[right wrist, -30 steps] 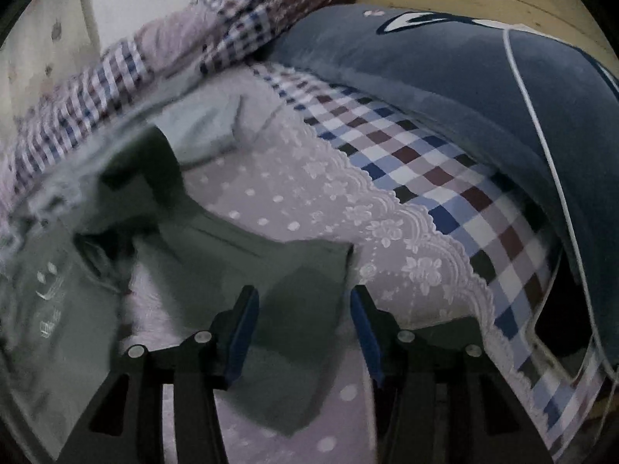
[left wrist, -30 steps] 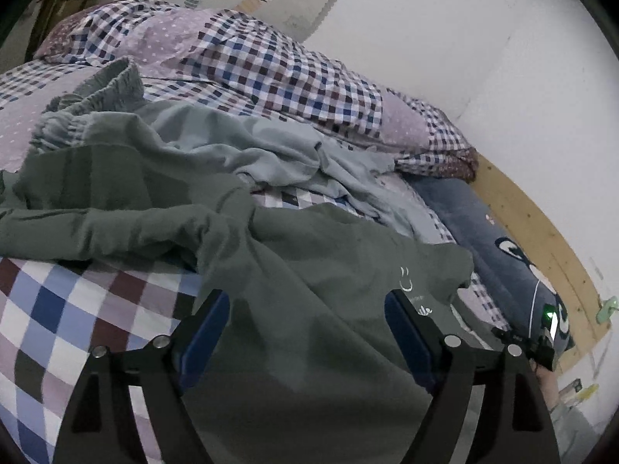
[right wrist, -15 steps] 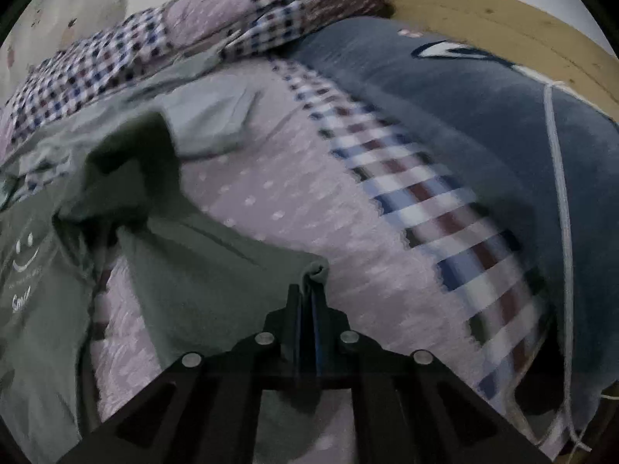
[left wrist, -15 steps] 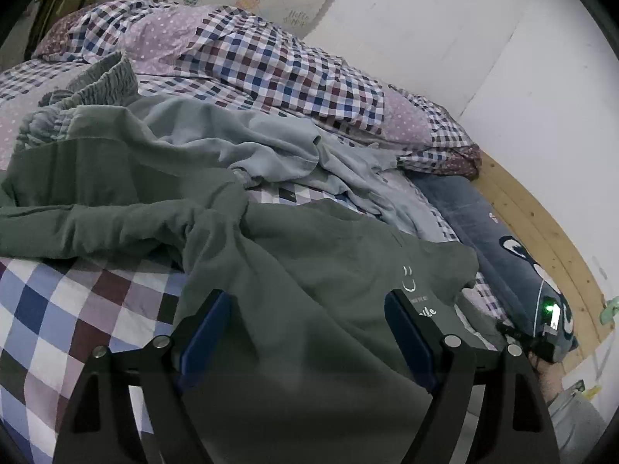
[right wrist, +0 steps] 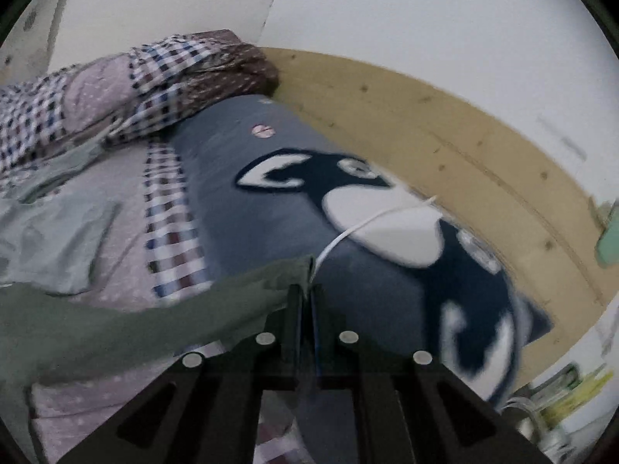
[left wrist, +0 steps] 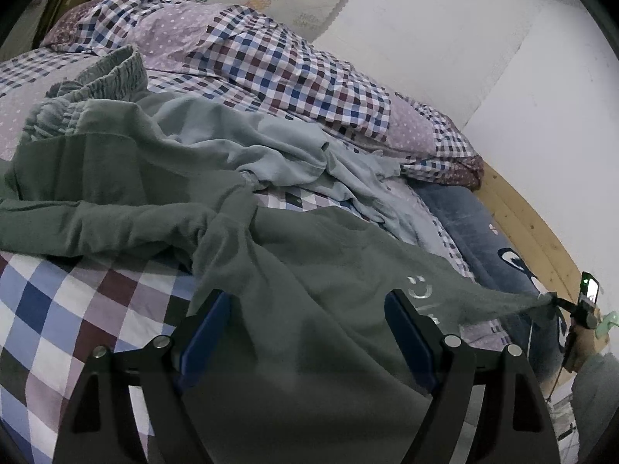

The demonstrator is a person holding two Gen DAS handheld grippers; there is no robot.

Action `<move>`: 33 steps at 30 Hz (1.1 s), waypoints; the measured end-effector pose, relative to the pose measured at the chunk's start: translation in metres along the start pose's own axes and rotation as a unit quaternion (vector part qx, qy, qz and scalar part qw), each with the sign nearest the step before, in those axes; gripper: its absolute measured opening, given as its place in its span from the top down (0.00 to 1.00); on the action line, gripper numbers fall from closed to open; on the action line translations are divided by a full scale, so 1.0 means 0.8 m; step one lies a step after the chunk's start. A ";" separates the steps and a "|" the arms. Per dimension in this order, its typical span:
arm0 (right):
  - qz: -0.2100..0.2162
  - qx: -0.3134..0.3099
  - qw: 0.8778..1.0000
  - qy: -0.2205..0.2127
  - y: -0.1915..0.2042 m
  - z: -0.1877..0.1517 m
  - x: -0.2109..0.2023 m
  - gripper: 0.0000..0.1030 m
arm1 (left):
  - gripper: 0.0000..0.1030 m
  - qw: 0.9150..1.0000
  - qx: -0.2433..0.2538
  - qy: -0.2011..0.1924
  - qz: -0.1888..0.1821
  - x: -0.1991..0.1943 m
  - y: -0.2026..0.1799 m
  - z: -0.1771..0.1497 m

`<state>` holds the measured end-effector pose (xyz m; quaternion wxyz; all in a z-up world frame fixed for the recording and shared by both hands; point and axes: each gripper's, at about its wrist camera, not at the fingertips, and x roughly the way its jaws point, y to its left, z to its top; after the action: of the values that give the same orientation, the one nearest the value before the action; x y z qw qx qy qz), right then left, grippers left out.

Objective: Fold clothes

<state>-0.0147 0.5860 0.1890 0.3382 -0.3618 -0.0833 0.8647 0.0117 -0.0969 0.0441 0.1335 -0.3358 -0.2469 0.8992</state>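
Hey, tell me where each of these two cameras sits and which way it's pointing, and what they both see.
Left wrist view: sits on the left gripper, low over the bed, looking across the dark green shirt toward the checked quilt and wall; its own open fingers show, and the right gripper far right.
Right wrist view: sits on the right gripper, facing the blue cartoon pillow and wooden bed frame; its fingers are shut on the shirt's edge.
Shared: shirt, pillow, quilt, bed frame.

Dim, flat indoor light with soft shadows and no glare. Fisheye curvature bends both views' edges, with black corners. The right wrist view is motion-blurred; the left is sharp.
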 end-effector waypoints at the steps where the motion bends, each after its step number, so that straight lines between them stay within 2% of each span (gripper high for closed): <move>1: -0.008 -0.009 1.000 0.005 0.000 0.003 0.004 0.98 | 0.17 1.000 0.000 0.000 -0.001 0.000 0.000 0.000; 6: -0.029 -0.037 0.997 0.063 0.012 -0.010 0.035 0.97 | 0.17 1.000 0.002 0.005 -0.003 0.001 -0.001 -0.001; 9: -0.039 -0.047 0.994 0.096 0.018 -0.032 0.039 0.94 | 0.17 1.000 -0.002 0.006 -0.004 0.001 0.000 0.000; 10: -0.034 -0.052 0.993 0.104 0.021 -0.038 0.036 0.89 | 0.17 1.000 -0.004 0.007 -0.005 0.000 0.002 0.001; 12: -0.013 -0.061 0.992 0.113 0.028 -0.048 0.025 0.74 | 0.17 1.000 -0.008 0.005 -0.007 -0.002 0.004 0.004; 13: 0.003 -0.066 0.992 0.110 0.032 -0.052 0.014 0.61 | 0.17 1.000 -0.009 0.003 -0.008 -0.004 0.006 0.006; 14: 0.019 -0.071 0.991 0.108 0.037 -0.057 0.003 0.56 | 0.17 1.000 -0.010 0.001 -0.010 -0.006 0.007 0.008; 17: 0.066 -0.084 0.989 0.100 0.049 -0.071 -0.029 0.53 | 0.17 1.000 -0.002 -0.011 -0.017 -0.020 0.008 0.020; 20: 0.133 -0.093 0.983 0.082 0.070 -0.075 -0.064 0.52 | 0.17 0.999 0.041 -0.016 -0.033 -0.037 -0.002 0.036; 23: 0.211 -0.108 0.970 0.049 0.108 -0.071 -0.097 0.49 | 0.17 0.996 0.080 -0.029 -0.033 -0.048 -0.009 0.059; 26: 0.274 -0.135 0.952 0.020 0.166 -0.060 -0.123 0.47 | 0.17 0.995 0.096 -0.014 -0.032 -0.036 -0.007 0.087; 29: 0.322 -0.163 0.933 0.003 0.244 -0.045 -0.137 0.47 | 0.17 0.993 0.112 0.015 -0.025 -0.006 -0.010 0.100; 33: 0.375 -0.204 0.904 -0.001 0.360 -0.033 -0.138 0.47 | 0.17 0.991 0.124 0.043 -0.028 0.039 -0.019 0.090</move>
<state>-0.0917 0.2939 0.1209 -0.0928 -0.4268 -0.1164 0.8920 -0.0583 -0.0972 0.0822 0.2099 -0.3482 -0.1371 0.9033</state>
